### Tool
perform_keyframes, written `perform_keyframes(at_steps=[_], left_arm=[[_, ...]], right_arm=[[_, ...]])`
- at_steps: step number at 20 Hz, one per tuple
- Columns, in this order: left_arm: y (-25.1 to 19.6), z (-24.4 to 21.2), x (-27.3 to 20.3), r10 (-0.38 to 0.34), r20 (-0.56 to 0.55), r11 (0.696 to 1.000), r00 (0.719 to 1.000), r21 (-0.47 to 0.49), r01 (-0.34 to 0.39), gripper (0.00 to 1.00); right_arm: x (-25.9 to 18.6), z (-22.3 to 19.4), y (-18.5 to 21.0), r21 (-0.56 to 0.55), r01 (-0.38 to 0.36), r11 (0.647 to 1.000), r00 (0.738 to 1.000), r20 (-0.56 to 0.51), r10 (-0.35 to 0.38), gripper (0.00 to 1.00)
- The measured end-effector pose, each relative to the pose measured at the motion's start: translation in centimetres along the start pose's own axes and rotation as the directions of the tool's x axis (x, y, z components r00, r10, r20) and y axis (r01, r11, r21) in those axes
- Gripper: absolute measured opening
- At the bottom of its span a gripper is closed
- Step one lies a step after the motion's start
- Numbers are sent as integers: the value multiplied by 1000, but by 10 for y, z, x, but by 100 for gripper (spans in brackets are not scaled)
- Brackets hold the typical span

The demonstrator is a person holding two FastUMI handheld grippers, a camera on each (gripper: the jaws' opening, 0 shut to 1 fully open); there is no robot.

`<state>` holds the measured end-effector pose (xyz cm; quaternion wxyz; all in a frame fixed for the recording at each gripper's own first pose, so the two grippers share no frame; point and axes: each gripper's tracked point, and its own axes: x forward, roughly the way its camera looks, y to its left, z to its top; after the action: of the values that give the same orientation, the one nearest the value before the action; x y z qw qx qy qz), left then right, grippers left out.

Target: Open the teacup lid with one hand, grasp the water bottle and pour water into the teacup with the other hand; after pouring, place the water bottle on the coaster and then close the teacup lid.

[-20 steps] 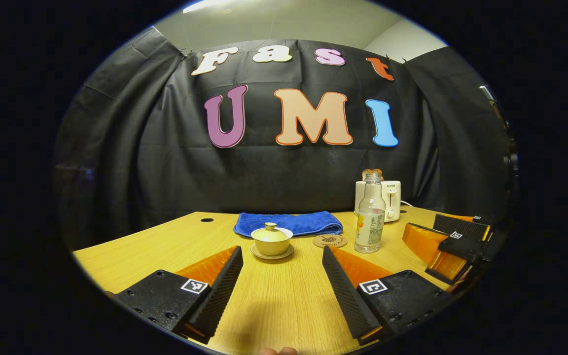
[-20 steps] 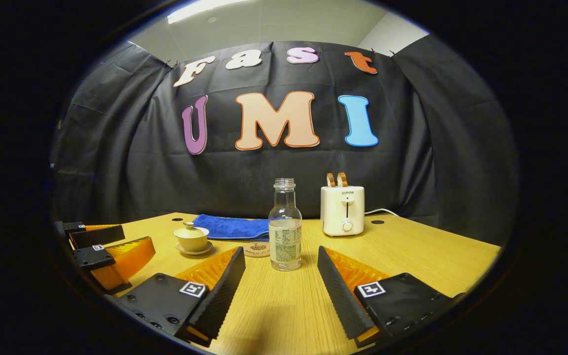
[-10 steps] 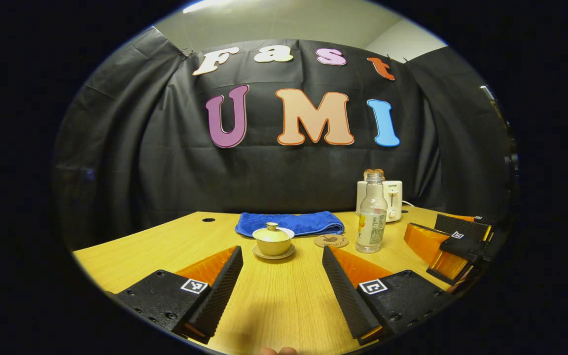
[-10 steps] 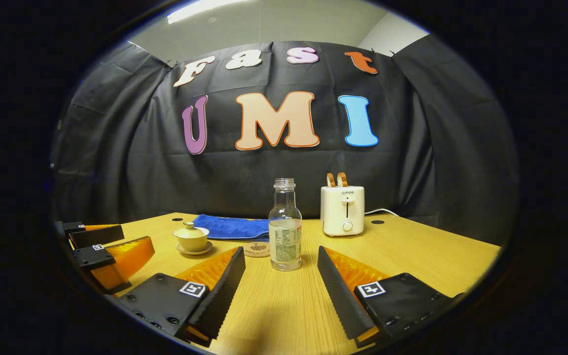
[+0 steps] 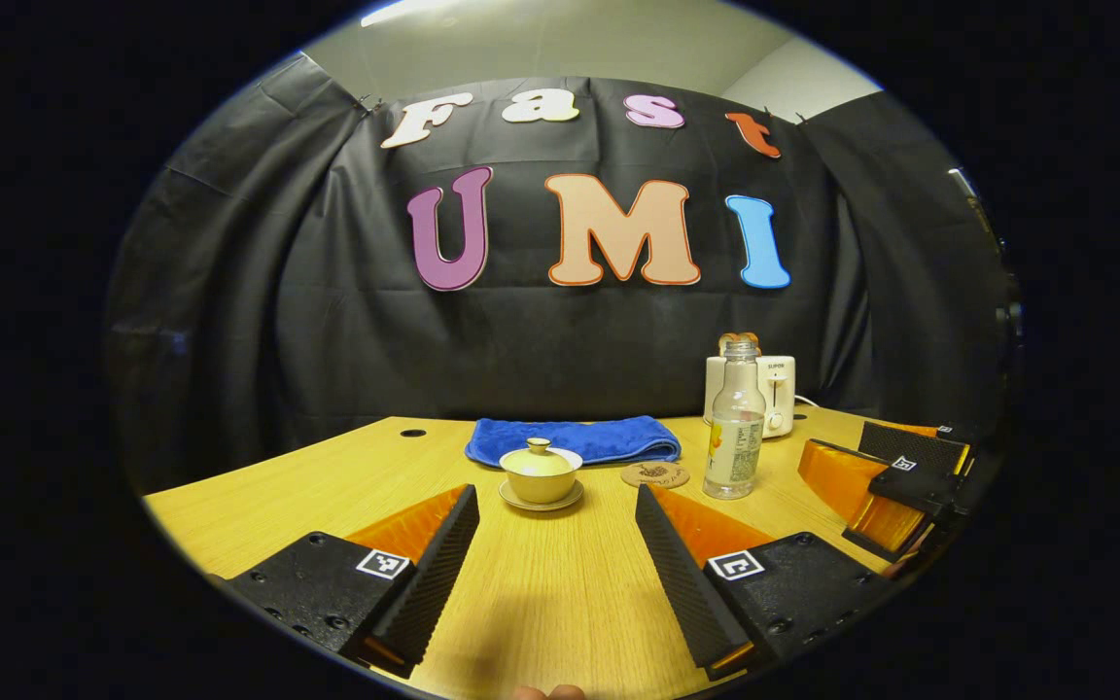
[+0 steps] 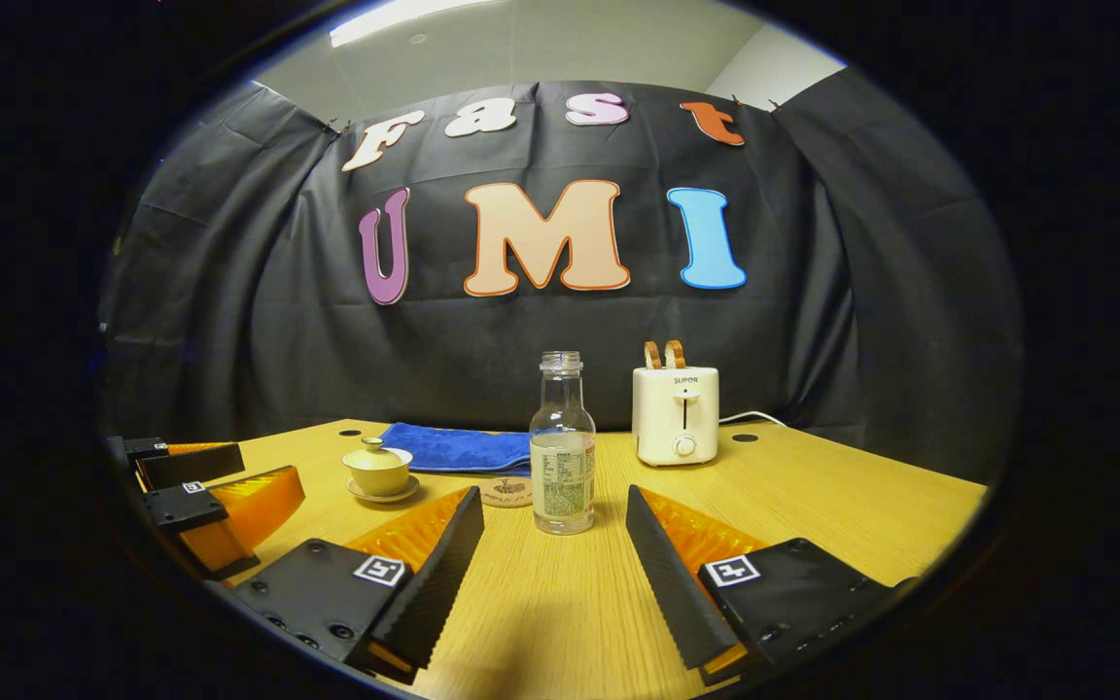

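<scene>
Coaster (image 6: 507,492) partly behind bottle (image 6: 562,447)

Left gripper view: the scene has slid slightly rightward across the frame over the last second. The lidded teacup (image 5: 541,473), the coaster (image 5: 654,475) and the water bottle (image 5: 735,420) each sit a touch further right than before, which points to a small leftward turn or shift of the left gripper (image 5: 554,574). The same gripper, seen at the left edge of the right gripper view (image 6: 205,496), shows no clear shift there.
</scene>
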<state>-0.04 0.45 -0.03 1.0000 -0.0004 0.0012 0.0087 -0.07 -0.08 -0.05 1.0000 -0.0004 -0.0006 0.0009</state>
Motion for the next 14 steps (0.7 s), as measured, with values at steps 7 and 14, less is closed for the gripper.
perform_keyframes(at_steps=[7, 14], left_arm=[[1, -1, 15, 12, 2, 1000, 1000, 0, -12, 95], [2, -2, 72, 25, -3, 1000, 1000, 6, -25, 95]], right_arm=[[0, 0, 0, 1, -6, 1000, 1000, -1, 6, 92], [9, 0, -8, 0, -28, 1000, 1000, -3, 28, 95]])
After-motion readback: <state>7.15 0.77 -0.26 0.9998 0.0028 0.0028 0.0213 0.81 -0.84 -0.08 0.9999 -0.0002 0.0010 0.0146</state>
